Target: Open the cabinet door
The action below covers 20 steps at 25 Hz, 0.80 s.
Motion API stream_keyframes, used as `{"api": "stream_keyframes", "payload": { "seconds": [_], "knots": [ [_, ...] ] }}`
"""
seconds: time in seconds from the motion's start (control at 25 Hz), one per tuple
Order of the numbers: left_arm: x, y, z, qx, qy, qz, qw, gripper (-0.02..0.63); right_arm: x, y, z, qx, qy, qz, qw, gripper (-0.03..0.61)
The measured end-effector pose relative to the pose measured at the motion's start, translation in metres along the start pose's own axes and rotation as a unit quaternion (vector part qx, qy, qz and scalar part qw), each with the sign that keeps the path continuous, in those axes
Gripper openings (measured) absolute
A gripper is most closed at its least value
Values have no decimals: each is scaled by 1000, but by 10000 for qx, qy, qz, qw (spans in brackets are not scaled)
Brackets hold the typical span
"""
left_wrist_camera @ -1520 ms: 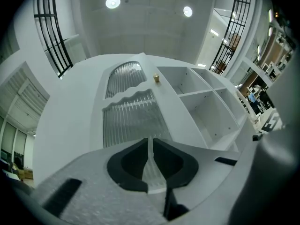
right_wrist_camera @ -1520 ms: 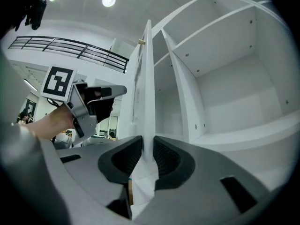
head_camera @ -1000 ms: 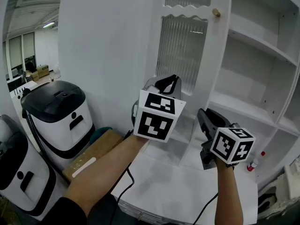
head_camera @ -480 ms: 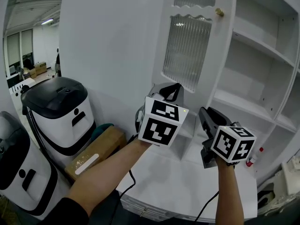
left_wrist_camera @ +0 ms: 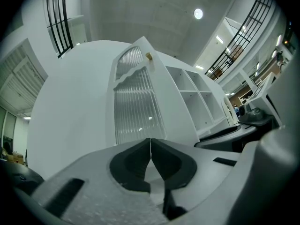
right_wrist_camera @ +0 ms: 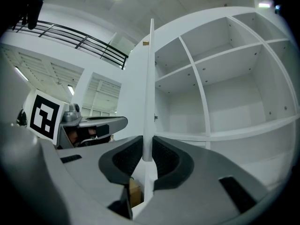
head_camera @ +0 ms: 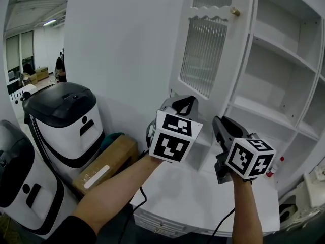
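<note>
The white cabinet door [head_camera: 203, 55] has a ribbed glass panel and a brass knob [head_camera: 234, 11], and it stands swung open to the left of the bare shelves [head_camera: 277, 60]. My right gripper [head_camera: 219, 122] is low on the door's free edge. In the right gripper view that edge [right_wrist_camera: 151, 78] runs edge-on between the pads, and the right gripper [right_wrist_camera: 146, 150] is shut on it. My left gripper [head_camera: 179, 99] hovers in front of the lower part of the door, apart from it. The left gripper [left_wrist_camera: 150, 144] is shut on nothing and faces the glass panel [left_wrist_camera: 136, 111].
A white-and-black bin-like appliance [head_camera: 66, 121] stands at the left, with another [head_camera: 20, 187] nearer. A cardboard box [head_camera: 104, 166] lies beside them. A white counter [head_camera: 188, 197] lies below the grippers. A small red-capped bottle [head_camera: 274, 171] stands low inside the cabinet.
The view has shifted a little, and the door shows slightly narrower, turned a bit further open. The right gripper stays at the door's edge and the left gripper has barely moved.
</note>
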<state>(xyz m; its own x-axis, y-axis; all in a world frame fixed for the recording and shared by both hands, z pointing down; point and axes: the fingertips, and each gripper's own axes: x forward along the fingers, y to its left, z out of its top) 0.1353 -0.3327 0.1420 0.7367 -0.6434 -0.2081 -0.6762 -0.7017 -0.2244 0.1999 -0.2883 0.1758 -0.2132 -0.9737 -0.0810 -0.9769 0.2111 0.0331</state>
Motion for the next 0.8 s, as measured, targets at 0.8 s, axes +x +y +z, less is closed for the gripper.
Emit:
{"api": "stream_keyframes", "payload": {
  "seconds": [0.8],
  "knots": [
    [-47, 26, -19, -87, 77, 223, 9997, 15, 8, 84, 2, -263, -41, 468, 9985, 72]
  ]
}}
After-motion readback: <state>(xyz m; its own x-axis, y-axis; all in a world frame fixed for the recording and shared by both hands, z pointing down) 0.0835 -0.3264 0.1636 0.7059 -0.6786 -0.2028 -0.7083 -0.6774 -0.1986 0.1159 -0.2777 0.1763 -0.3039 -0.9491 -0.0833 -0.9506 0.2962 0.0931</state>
